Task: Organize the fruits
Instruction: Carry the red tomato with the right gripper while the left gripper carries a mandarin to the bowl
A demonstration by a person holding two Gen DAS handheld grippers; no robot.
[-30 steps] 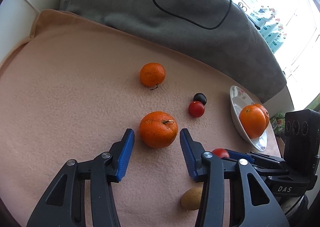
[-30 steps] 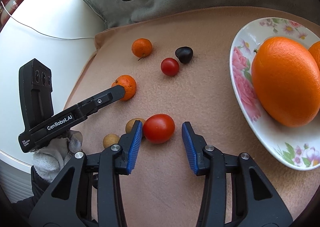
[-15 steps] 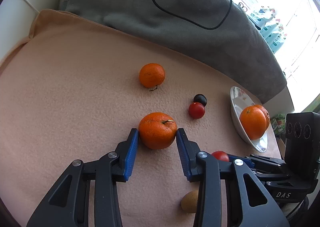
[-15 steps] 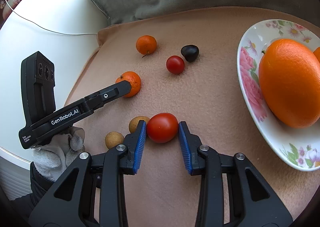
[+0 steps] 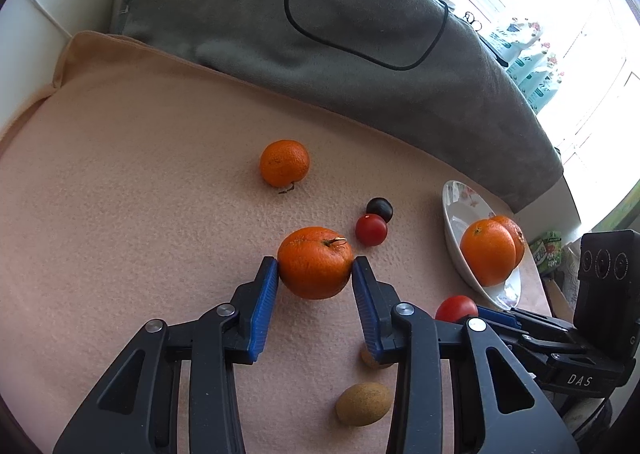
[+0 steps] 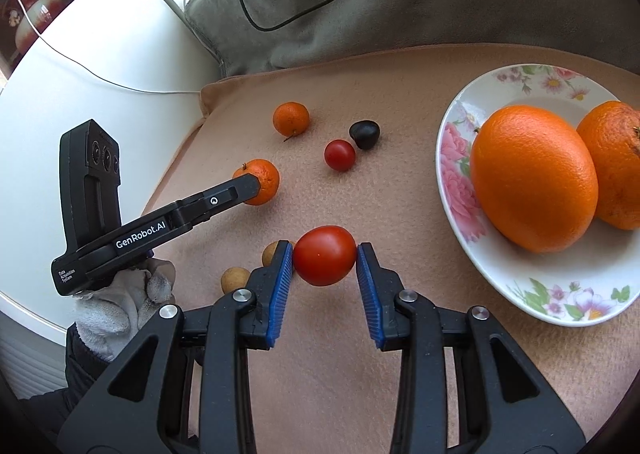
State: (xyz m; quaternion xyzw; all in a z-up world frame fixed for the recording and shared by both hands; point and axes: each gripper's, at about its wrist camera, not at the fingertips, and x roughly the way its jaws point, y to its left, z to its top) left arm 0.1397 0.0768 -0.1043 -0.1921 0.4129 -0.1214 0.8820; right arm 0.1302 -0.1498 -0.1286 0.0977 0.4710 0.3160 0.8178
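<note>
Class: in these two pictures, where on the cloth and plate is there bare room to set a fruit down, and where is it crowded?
Bare: the blanket left of the far tangerine, and the plate rim nearest the camera, before its two oranges. Crowded: around the small tomato and dark fruit, and near both grippers.

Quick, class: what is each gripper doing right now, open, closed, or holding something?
Left gripper: closed on the tangerine.
Right gripper: closed on the large tomato.
</note>
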